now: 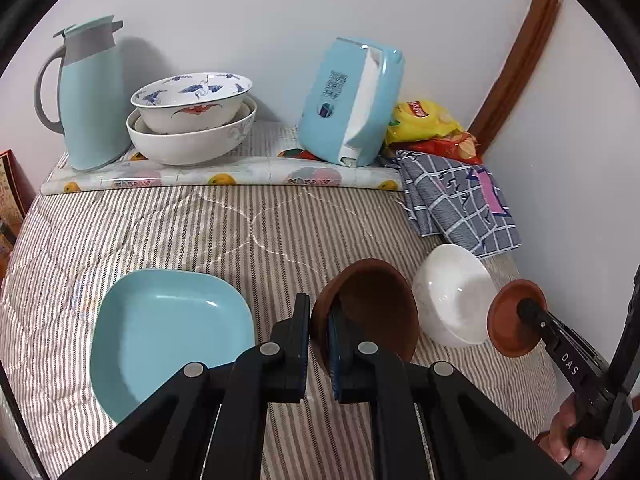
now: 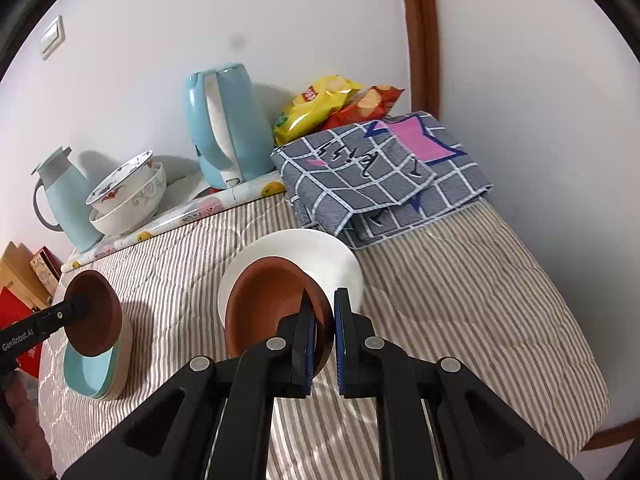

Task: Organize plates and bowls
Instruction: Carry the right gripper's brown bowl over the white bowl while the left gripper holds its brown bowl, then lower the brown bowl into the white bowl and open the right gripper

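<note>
Here the left tool [image 1: 320, 344] is clenched on the near rim of a brown bowl [image 1: 376, 304], one finger inside the wall and one outside, so that the bowl hangs tilted with its hollow turned up and away; beside it on the striped quilt [image 1: 200, 232] lies a pale blue square plate [image 1: 168, 336], and in the right wrist view the bowl sits above that plate's far edge, though whether the two touch cannot be told; the right tool [image 2: 325, 332] is clenched in the same way on the rim of a smaller brown dish [image 2: 272, 304], which is tilted and held in front of a white bowl [image 2: 320, 256]; from the left wrist view the dish [image 1: 512, 316] shows just to the right of the white bowl [image 1: 452, 292], and contact between them is unclear; a person's hand [image 1: 572, 436] grips the right tool's handle at the frame's lower right corner; the white bowl rests on the quilt near a folded grey checked cloth [image 2: 376, 176]; along the wall a fruit-printed mat [image 1: 240, 174] carries a light blue jug [image 1: 88, 92], a stack of patterned white bowls [image 1: 192, 120], the upper one nested in the larger, and a light blue kettle [image 2: 228, 128]; behind the cloth lie a yellow and a red snack bag [image 2: 320, 100].
</note>
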The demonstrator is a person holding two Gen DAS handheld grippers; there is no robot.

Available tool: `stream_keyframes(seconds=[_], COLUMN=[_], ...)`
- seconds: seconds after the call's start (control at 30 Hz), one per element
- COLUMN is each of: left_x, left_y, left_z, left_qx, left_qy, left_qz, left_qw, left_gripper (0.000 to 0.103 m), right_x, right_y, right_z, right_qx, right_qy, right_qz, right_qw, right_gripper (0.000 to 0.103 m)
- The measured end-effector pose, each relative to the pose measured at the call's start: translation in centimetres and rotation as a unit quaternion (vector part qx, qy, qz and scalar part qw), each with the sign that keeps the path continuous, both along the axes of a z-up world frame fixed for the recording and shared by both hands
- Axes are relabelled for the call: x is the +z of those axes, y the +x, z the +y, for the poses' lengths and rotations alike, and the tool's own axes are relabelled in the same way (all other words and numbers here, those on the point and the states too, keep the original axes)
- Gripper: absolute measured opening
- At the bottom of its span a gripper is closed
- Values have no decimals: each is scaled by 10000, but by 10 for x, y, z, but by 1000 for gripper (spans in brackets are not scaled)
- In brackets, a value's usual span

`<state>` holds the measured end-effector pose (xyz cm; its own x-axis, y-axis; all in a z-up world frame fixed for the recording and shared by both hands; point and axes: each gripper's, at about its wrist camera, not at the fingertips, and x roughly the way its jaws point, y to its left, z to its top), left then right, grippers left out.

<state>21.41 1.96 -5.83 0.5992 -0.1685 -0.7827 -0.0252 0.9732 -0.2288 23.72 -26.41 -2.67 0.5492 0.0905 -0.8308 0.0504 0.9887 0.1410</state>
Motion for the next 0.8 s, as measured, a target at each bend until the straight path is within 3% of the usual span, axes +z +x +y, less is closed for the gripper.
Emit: stream_keyframes(seconds=[0.8], left_x=[-30], left_y=[48], left_z=[4], left_qx=[-25], left_qy=[27], left_qz=[256], left_qw=[9997], left_gripper=[9], right_x=[-65], right_y=[60], right_z=[15], right_qx=[223], right_qy=[-150], right_qz=[575], right_qw=[9980], right_gripper=[9])
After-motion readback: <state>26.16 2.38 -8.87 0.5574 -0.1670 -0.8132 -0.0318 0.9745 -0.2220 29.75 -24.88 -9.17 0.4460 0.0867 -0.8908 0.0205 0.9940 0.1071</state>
